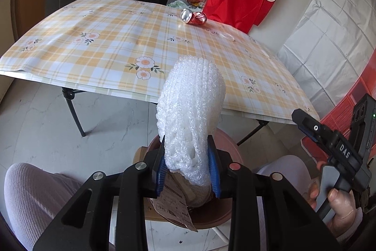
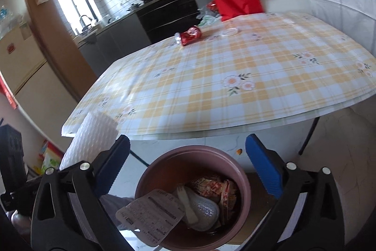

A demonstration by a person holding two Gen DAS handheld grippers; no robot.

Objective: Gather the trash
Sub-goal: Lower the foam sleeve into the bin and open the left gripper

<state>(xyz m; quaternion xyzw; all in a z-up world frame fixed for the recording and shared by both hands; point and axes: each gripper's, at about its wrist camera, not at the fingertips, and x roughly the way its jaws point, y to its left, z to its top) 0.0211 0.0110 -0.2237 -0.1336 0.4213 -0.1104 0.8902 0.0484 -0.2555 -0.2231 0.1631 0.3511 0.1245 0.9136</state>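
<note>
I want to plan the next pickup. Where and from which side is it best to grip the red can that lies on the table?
Grip the can across the middle of its round body, probably coming down from above. It lies on its side on the tablecloth, silver end toward the camera, with bare cloth around it. The body looks dented, so a light squeeze should hold.
</note>
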